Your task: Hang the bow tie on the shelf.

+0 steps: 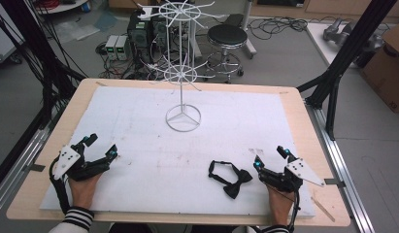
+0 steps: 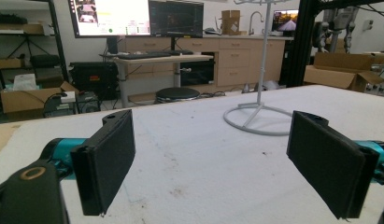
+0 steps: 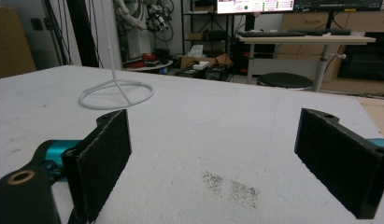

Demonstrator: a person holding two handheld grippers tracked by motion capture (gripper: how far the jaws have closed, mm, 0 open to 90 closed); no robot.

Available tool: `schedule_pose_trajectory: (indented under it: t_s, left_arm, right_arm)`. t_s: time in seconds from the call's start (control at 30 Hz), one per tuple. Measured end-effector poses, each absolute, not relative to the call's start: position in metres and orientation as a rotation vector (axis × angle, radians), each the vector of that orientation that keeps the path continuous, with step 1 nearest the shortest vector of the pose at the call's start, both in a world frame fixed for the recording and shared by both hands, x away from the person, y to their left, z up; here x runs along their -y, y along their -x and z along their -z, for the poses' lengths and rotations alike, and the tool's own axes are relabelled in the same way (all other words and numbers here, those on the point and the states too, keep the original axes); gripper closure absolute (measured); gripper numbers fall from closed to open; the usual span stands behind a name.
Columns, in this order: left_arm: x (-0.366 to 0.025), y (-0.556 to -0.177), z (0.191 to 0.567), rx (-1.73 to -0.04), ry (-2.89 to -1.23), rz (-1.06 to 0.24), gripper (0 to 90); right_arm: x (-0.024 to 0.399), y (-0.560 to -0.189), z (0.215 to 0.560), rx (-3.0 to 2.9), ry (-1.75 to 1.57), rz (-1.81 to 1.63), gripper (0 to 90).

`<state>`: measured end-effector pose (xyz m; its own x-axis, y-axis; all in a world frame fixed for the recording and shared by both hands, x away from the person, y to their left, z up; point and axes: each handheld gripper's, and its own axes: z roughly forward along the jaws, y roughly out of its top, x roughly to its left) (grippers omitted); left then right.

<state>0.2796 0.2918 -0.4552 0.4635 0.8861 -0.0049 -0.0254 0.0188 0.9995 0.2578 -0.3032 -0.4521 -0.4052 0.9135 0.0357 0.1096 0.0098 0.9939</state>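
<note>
- The bench (image 1: pixel 304 141) is a pale wooden slab with rounded corners, and a white sheet (image 1: pixel 139 141) covers most of its top; the sheet carries faint brownish smudges near the middle and a dark speckled patch (image 3: pixel 231 186) close to the right side
- A white wire display stand (image 1: pixel 182 73) rises upright from the far middle of the sheet, with a ring base (image 1: pixel 183 118), a thin pole and two tiers of radiating hooks; the base also appears in the left gripper view (image 2: pixel 257 120) and the right gripper view (image 3: pixel 116 94)
- The left hand-held gripper (image 1: pixel 101 147) rests at the near left of the sheet, gripped from below by a hand (image 1: pixel 83 187) in a striped cuff; its jaws stand wide apart with nothing between them, and bare sheet lies in the gap
- The right hand-held gripper (image 1: pixel 271 156) rests at the near right, held by the other hand (image 1: pixel 279 201); its jaws are likewise spread wide and hold nothing
- A black bow tie (image 1: pixel 231 178) with its strap lies flat on the sheet at the near right, just beside the right hand-held gripper on its left side and not touching either jaw; it is well apart from the stand
</note>
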Motion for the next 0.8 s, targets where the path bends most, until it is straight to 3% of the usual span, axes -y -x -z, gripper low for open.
schedule_pose_trajectory:
  t_s: [0.5, 0.8]
  left_arm:
    - [-0.292, -0.279, 0.455, -0.833, -1.362, -0.854, 15.9]
    - [-0.292, -0.279, 0.455, -0.832, -1.360, -0.857, 15.9]
  right_arm:
    - [0.307, -0.260, 0.449, -1.596, -1.127, -1.464, 9.9]
    - [0.316, -0.254, 0.426, -1.663, -1.166, -1.439, 9.9]
